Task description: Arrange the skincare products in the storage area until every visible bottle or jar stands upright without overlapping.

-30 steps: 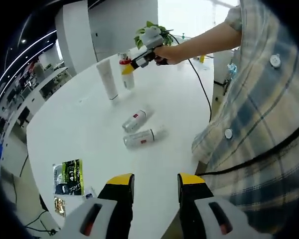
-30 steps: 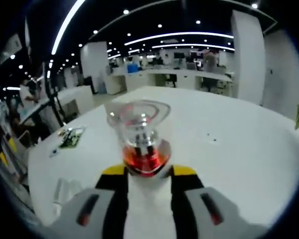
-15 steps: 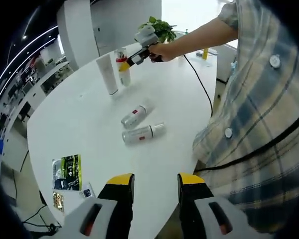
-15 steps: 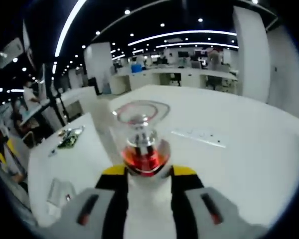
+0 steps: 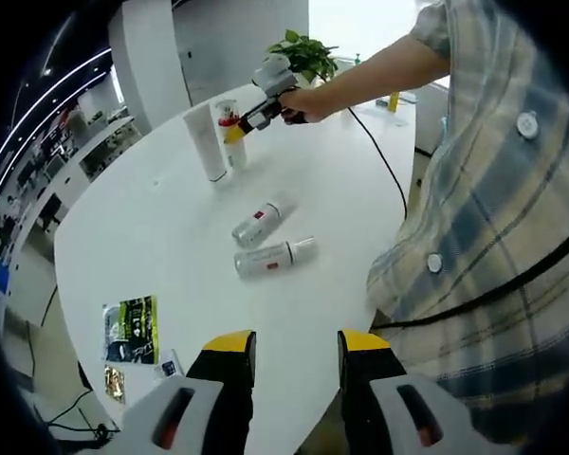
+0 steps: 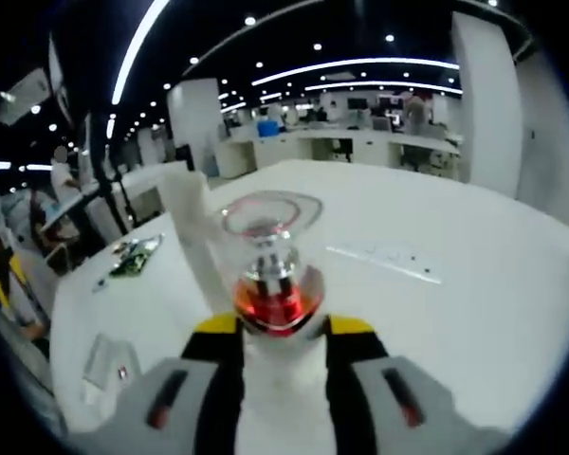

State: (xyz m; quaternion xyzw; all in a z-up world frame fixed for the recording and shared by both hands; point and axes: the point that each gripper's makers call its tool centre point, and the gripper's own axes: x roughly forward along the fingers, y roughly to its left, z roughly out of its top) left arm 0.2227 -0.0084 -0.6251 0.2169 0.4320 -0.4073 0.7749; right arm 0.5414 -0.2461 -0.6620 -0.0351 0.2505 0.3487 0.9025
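White oval office table [image 5: 171, 237], one bottle being stood up, two more lying flat.

Nearest in the left gripper view, the left gripper [image 5: 296, 349] hung empty over the table's near edge, its jaws parted by a modest gap. Mid-table lay two small white bottles on their sides, the nearer bottle [image 5: 273, 257] just beside the farther bottle [image 5: 258, 224], apart. Farthest, the right gripper [image 5: 235, 132] clamped a red-collared bottle [image 5: 231, 136] close beside an upright white tube [image 5: 207, 142]. In the right gripper view the right gripper [image 6: 281, 327] held the same bottle [image 6: 270, 270]: clear cap, red collar, white body, apparently upright though its base was hidden. Judged step: setting this bottle down by the tube [image 6: 197, 235]. Next calls for a clean release without nudging the tube, then righting the two lying bottles.
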